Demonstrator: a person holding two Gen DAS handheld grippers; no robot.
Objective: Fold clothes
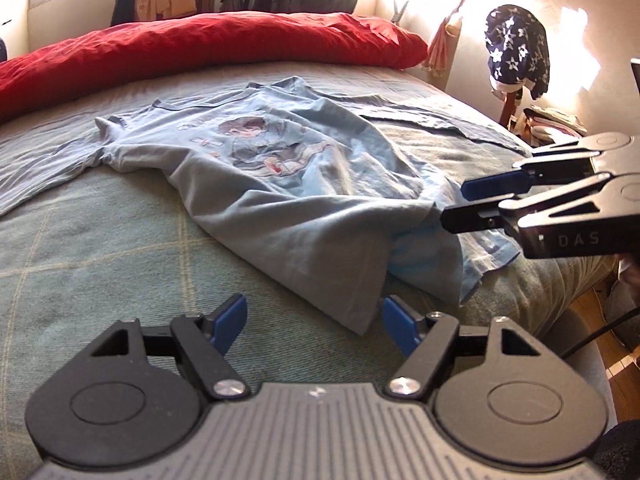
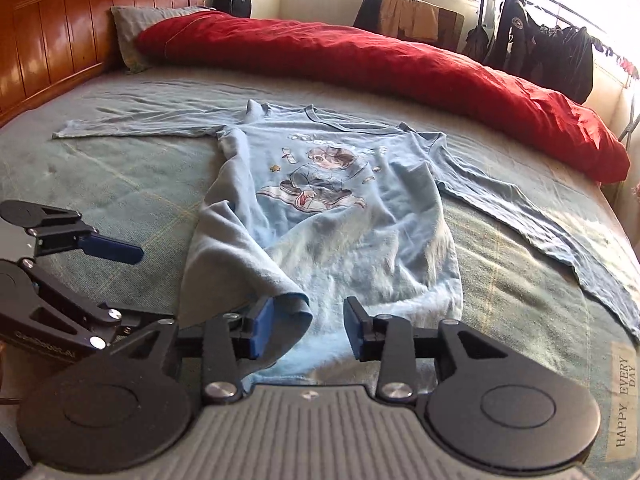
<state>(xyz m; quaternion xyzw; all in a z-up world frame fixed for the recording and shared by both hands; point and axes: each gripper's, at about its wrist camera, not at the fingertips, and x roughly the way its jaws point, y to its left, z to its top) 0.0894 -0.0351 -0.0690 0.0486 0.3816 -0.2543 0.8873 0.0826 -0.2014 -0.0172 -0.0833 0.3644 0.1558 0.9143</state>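
A light blue long-sleeved shirt (image 2: 320, 216) lies face up on the bed (image 2: 120, 192), which has a green checked cover. The shirt has a cartoon picture of a child (image 2: 320, 176) on the front. Its long way runs from the near edge of the bed to the far side. The neck points away, toward the big red duvet (image 2: 400, 68) that lies along the far side of the bed. The bottom hem is at the near edge, close to both grippers. One sleeve (image 2: 140, 124) stretches out flat toward the wooden headboard (image 2: 60, 36). The other sleeve (image 2: 540, 232) lies flat the other way, slanting toward the near edge. The lower part of the shirt is rumpled and bunched up (not smooth yet).

The right gripper (image 2: 308, 330) is at the hem. Its blue fingers (image 2: 262, 330) are apart and not pinching anything. A floppy corner of the shirt hangs in the gap, just beside the left-hand finger. I cannot tell if the cloth touches that finger.

The left gripper (image 1: 312, 324) is just beside the other bottom corner of the shirt. Its fingers (image 1: 230, 322) stand apart too, with nothing squeezed between them. The edge of the shirt comes down next to its right-hand finger, and bare bed cover shows in the gap.

Dark clothes hang on a rail (image 2: 552, 40) by the bright window.
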